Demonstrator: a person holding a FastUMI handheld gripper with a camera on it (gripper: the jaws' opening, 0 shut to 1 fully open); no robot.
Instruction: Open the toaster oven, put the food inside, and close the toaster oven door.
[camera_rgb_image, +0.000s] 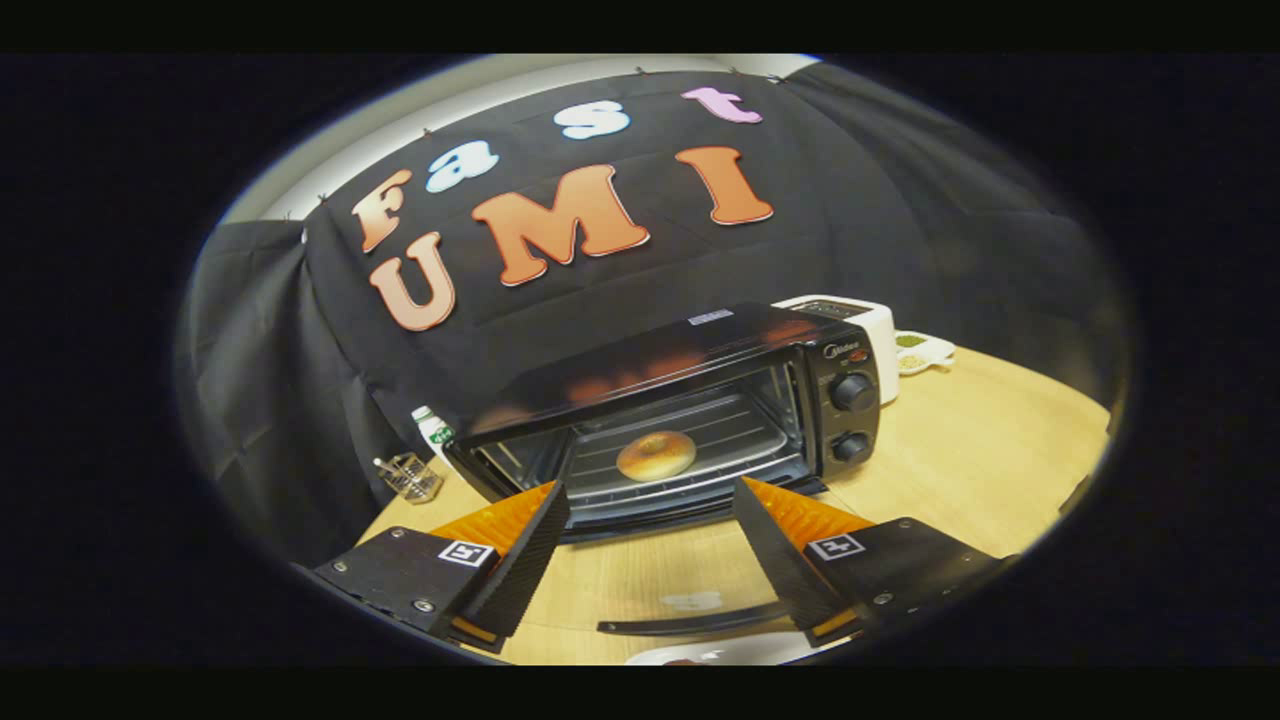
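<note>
Black oven sits mid-table on the pale wood table, door dropped flat toward the gripper, glass pane lying over the wood, its dark handle bar curving along the near edge between and just past the fingertips. Bagel lies on the wire rack inside the cavity, roughly centred, free of the side walls, room on the rack left and right of it. Two knobs stacked on the oven's right panel.

Gripper spread wide, nothing between the fingers; left finger and right finger stand either side of the cavity mouth, tips near the front lip of the oven, above the open door; cannot tell if they touch it. Gap between the fingers is wider than the bagel.

White toaster tight behind the oven's right rear corner, small white dish with something green just right of it by the far table edge. Left of the oven: bottle against the cloth, clear small holder just near of it, both close to the table's left edge. Right half of the table bare wood out to its curved rim. A white plate rim shows at the very near edge, below the door handle
</note>
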